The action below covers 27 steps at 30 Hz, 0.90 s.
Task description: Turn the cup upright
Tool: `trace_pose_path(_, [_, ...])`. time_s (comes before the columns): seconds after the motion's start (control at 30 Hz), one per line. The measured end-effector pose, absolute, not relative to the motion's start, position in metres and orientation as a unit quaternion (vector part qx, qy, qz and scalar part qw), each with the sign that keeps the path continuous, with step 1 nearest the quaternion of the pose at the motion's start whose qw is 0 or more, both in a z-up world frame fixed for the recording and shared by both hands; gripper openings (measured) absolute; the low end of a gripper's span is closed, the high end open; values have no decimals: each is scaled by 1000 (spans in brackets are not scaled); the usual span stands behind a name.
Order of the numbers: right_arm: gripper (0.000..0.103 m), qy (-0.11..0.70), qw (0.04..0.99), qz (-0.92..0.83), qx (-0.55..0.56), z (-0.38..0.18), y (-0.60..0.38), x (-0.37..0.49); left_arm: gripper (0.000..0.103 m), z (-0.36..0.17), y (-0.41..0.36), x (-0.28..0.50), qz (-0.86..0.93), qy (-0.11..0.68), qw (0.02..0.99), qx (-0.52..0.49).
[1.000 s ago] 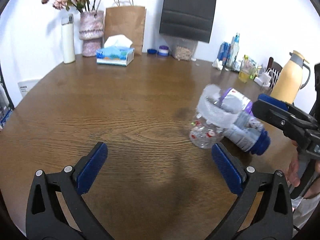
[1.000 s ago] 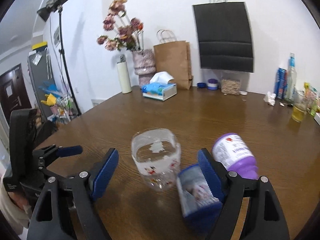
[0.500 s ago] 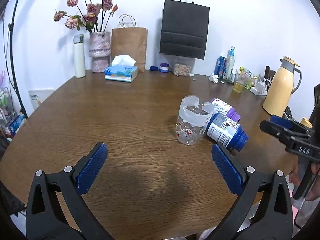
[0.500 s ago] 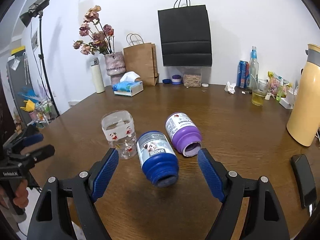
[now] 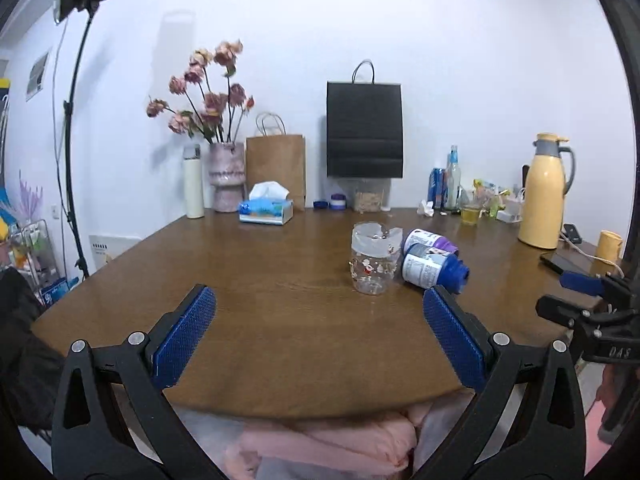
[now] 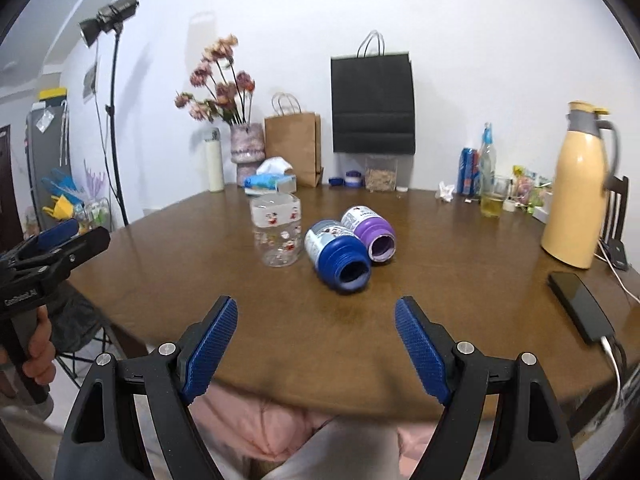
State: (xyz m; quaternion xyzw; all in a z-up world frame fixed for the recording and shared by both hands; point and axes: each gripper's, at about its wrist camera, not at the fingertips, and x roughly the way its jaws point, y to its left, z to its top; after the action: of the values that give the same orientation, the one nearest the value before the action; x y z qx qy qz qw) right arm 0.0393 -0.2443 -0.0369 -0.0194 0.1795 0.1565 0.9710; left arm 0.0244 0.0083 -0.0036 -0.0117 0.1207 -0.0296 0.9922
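A clear glass cup (image 5: 375, 258) with small cartoon prints stands upright on the round wooden table (image 5: 280, 320); it also shows in the right wrist view (image 6: 277, 234). Beside it a blue cup (image 6: 338, 254) and a purple cup (image 6: 370, 232) lie on their sides, mouths toward me; both show in the left wrist view, blue (image 5: 434, 267) and purple (image 5: 428, 240). My left gripper (image 5: 320, 336) is open and empty, back at the table's near edge. My right gripper (image 6: 316, 344) is open and empty, also at the near edge.
A yellow thermos jug (image 6: 580, 188), a black phone (image 6: 580, 306) with a cable, a glass of drink (image 6: 493, 202) and bottles stand at the right. A tissue box (image 6: 272, 182), flower vase (image 6: 247, 152) and paper bags (image 6: 372, 104) line the back. Pink cloth (image 6: 260, 428) lies below the table's near edge.
Both grippers have pulled back from the cups to the table's near edge and risen. The clear cup now stands free; the blue cup lies on the table, released from the right gripper.
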Motion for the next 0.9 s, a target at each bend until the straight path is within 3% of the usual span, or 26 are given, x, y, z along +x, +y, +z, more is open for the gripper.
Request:
trace_pose_path(0.3, [86, 121, 980, 158, -22, -35, -232, 0, 103, -7, 4, -14, -16, 102, 995, -8])
trace_pose_path(0.9, [86, 138, 980, 145, -8, -40, -239, 5, 103, -9, 0, -19, -14, 98, 995, -7])
